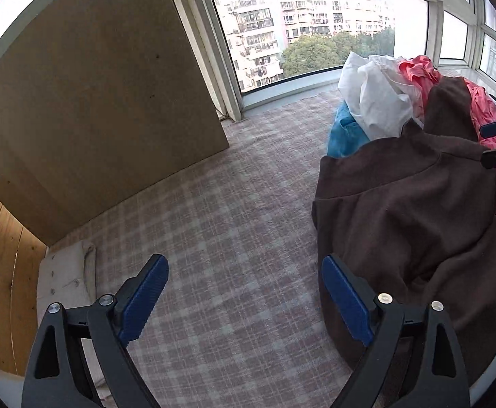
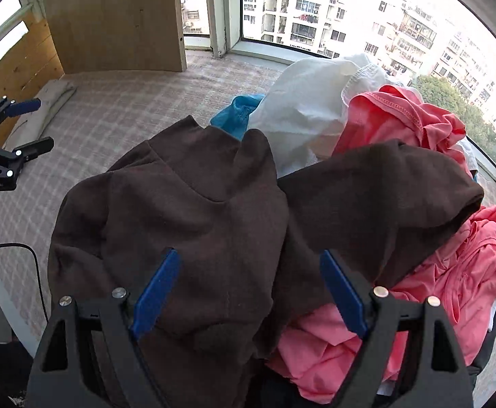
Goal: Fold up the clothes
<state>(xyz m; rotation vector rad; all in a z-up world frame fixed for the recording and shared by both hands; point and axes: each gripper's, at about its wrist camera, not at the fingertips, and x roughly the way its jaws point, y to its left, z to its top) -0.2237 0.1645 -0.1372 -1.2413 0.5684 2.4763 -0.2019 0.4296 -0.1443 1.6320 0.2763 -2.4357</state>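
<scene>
- Here, at the far left, a cream folded cloth point(image 1: 66, 275) lies along the edge of the pink-and-white checked bed cover point(image 1: 234, 210), beside a tall brown board point(image 1: 95, 102) leaning by the window; this side of the bed is otherwise bare and would take a garment spread flat.
- The left gripper point(image 1: 244, 289) hangs over that bare checked stretch with its blue-padded jaws spread wide and nothing between them; the garment lies to its right, and only the right-hand pad overlaps the fabric's edge in the view, though whether it touches I cannot tell.
- The dark brown knit sweater point(image 2: 186, 210) is the task's thing: it sits crumpled on the near front of the heap, collar pointing away toward the window, body running back toward the cameras, one sleeve point(image 2: 384, 183) flung off to the right over the pink cloth.
- The right gripper point(image 2: 251, 289) points steeply down at the sweater's body, jaws spread, with brown fabric showing between the pads but not pinched; this hand is judged much the nearer for a first grab.
- Behind and right, the rest of the heap: a blue garment point(image 2: 234, 115), a white garment point(image 2: 309, 102) and coral-pink clothing point(image 2: 435, 255), well under the sleeve, so lifting the sweater may drag pink cloth along.
</scene>
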